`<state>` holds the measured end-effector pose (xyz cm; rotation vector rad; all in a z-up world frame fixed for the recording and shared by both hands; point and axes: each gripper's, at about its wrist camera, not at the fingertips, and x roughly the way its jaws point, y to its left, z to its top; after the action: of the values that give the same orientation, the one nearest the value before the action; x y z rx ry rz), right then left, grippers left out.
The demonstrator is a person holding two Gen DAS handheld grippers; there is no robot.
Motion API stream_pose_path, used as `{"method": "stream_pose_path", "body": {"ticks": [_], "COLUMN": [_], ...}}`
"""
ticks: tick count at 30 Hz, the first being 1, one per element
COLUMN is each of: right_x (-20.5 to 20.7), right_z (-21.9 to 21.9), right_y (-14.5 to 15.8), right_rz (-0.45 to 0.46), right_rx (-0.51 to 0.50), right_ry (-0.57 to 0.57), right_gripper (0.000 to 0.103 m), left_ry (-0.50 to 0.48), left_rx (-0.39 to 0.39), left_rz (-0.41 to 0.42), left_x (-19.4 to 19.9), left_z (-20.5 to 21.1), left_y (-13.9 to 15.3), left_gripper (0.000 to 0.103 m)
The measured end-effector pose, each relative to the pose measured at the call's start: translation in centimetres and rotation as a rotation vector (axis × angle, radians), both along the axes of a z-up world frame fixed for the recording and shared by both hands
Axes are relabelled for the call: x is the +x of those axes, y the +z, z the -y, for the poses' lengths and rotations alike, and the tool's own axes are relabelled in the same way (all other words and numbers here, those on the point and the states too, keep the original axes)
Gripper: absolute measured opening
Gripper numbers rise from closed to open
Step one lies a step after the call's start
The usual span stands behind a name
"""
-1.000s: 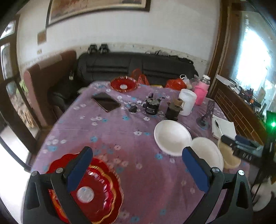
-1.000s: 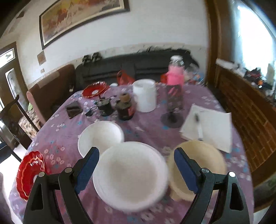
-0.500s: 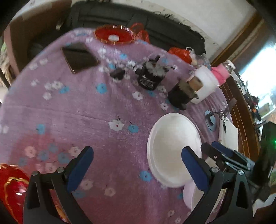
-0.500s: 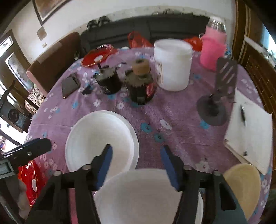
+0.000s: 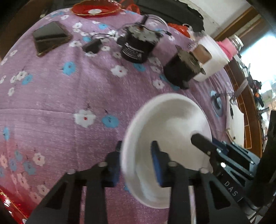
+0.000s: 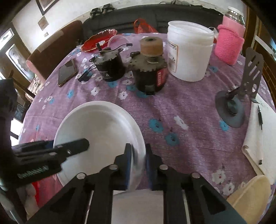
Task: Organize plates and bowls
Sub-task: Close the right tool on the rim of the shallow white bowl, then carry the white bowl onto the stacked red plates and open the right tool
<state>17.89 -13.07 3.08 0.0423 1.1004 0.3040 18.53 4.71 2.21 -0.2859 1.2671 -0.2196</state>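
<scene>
A white plate [image 5: 169, 124] lies on the purple flowered tablecloth [image 5: 69, 96]. My left gripper [image 5: 136, 146] straddles its left rim, one pad outside and one inside, and its jaws are closing. My right gripper [image 6: 138, 148] is shut on the opposite rim of the same white plate [image 6: 98, 127]. Each gripper shows in the other's view: the right gripper [image 5: 198, 140] over the plate's far side, the left gripper [image 6: 81, 144] over its left side. A second white plate [image 6: 138, 206] sits under the right fingers, and a cream bowl [image 6: 250, 194] at the lower right.
Behind the plate stand two black motors [image 6: 110, 69] [image 6: 150, 74], a white jar [image 6: 189, 51] and a pink-sleeved bottle [image 6: 229, 43]. A phone [image 5: 50, 37] and a red plate [image 5: 94, 8] lie at the back. More red plates [image 5: 8, 205] sit near left; a stand [image 6: 232, 106] and a notepad [image 6: 264, 137] right.
Both grippers dropped toward the white plate and narrowed from wide open. The left swung right, away from the red plates, onto the plate's left rim; the right clamped its right rim.
</scene>
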Motion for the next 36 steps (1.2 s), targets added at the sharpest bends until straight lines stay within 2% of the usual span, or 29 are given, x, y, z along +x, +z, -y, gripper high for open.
{"method": "stream_pose_path", "body": {"ticks": [2,6,10,15,27,32,36], "right_x": [-0.1,-0.3,-1.1,-2.7,-10.7,-14.2,-16.5], "right_z": [-0.3,-0.8,-1.7,-2.9,-8.3,-11.7,-14.9], "right_y": [0.4,1.4,3.0,5.5,10.7,11.6,11.4], "right_rz": [0.022,0.054,0.091,0.135,0.193,0.206,0.195], "right_rx": [0.006,0.03,0.048,0.055,0.051,0.053,0.066], "right_ry": [-0.012,-0.012,-0.008,0.004,0.083,0.133,0.178], "right_gripper": [0.015,0.015,0.015,0.015,0.015,0.015,0.015], "left_ry": [0.002,0.026,0.051,0.053,0.095,0.134,0.181], "left_rx": [0.025,0.011,-0.002,0.019,-0.002,0.003,0.017], "left_rz": [0.007,0.017,0.051,0.107,0.184,0.226,0.246], "left_x": [-0.2,-0.4,-0.9,-2.3,-10.8,-15.3,-18.2], "left_z": [0.1,-0.9,-2.3,-3.2,-8.6,-12.1,-15.4], "left_y": [0.1,0.8,2.4,4.8,10.1,11.7,11.8], "left_gripper": [0.026,0.026,0.026,0.026,0.026,0.027,0.027]}}
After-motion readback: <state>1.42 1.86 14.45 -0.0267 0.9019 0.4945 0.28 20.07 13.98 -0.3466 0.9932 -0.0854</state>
